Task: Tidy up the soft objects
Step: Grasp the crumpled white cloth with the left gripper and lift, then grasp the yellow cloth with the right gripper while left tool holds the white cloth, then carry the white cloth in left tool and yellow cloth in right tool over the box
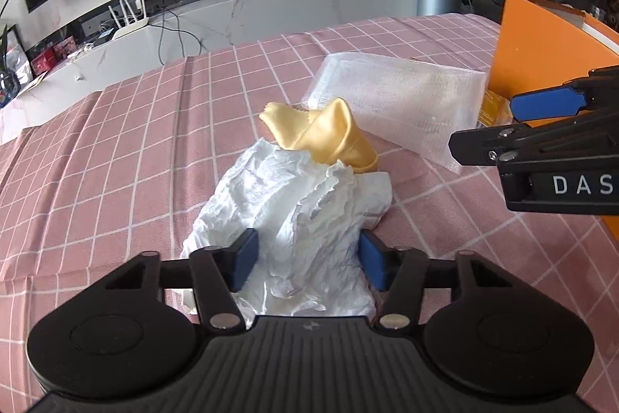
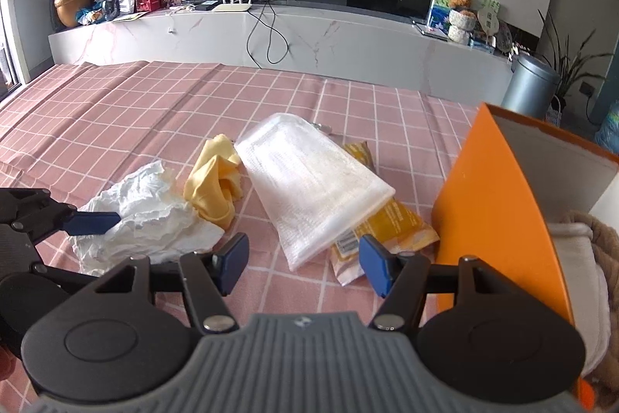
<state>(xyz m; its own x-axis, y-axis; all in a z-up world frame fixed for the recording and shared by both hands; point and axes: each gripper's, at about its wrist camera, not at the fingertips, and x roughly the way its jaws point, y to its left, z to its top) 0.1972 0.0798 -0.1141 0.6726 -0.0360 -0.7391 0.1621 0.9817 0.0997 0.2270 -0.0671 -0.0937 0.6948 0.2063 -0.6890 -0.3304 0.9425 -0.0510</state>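
A crumpled white tissue (image 1: 301,211) lies on the pink checked tablecloth (image 1: 116,157). My left gripper (image 1: 307,264) is open with its blue pads on either side of the tissue's near part. A yellow cloth (image 1: 329,138) lies just beyond it, then a white mesh cloth (image 1: 394,103). In the right wrist view the tissue (image 2: 143,219), yellow cloth (image 2: 212,188) and mesh cloth (image 2: 313,184) lie ahead. The mesh cloth covers a yellow packet (image 2: 390,227). My right gripper (image 2: 303,264) is open and empty above the tablecloth, near the packet.
An orange box (image 2: 499,211) stands at the right and holds folded white and brown cloths (image 2: 588,258). Beyond the table's far edge are a white TV cabinet (image 2: 271,37) and a grey bin (image 2: 530,91).
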